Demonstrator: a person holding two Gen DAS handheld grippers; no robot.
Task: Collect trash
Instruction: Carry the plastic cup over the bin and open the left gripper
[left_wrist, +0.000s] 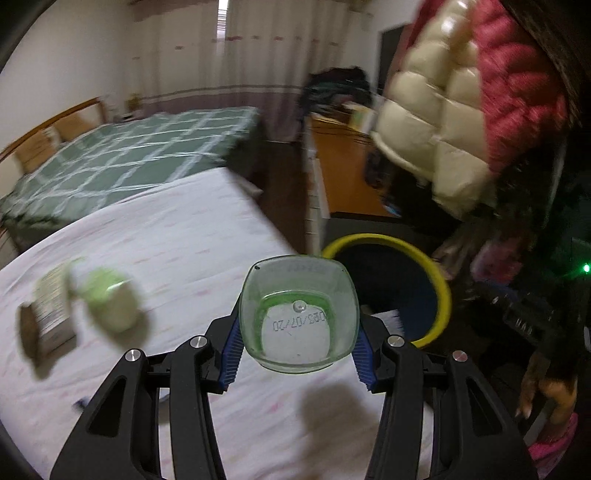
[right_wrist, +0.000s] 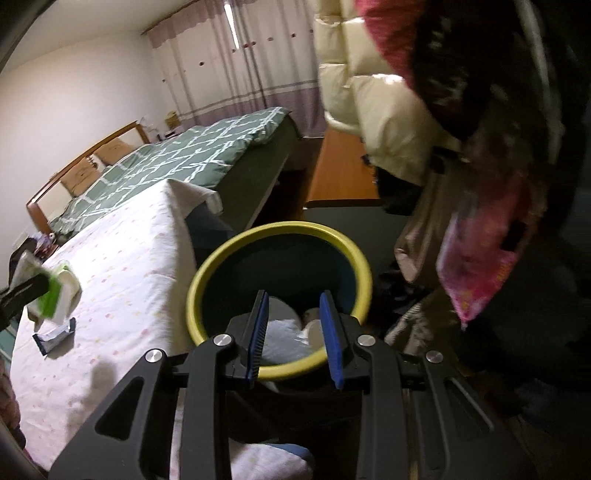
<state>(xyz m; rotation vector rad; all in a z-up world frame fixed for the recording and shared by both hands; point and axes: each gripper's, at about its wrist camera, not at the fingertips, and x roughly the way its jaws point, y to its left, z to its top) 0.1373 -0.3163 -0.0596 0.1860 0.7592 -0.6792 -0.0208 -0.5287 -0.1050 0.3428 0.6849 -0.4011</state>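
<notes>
Bin (right_wrist: 364, 266) – white trash inside; left tongs (left_wrist: 297, 332) clamp cup (left_wrist: 299, 317).

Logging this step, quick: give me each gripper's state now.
Left gripper: closed on the clear green-tinted plastic cup.
Right gripper: jaws apart, empty, over the yellow-rimmed bin.

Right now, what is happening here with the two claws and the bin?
A person is clearing trash off a table covered with a white cloth. The left claw is shut on a clear plastic cup with green residue and holds it above the table edge, near the yellow-rimmed bin. The right claw is open and empty above the bin, where some white trash already lies. A green-and-white carton and a small wrapper remain on the table.
</notes>
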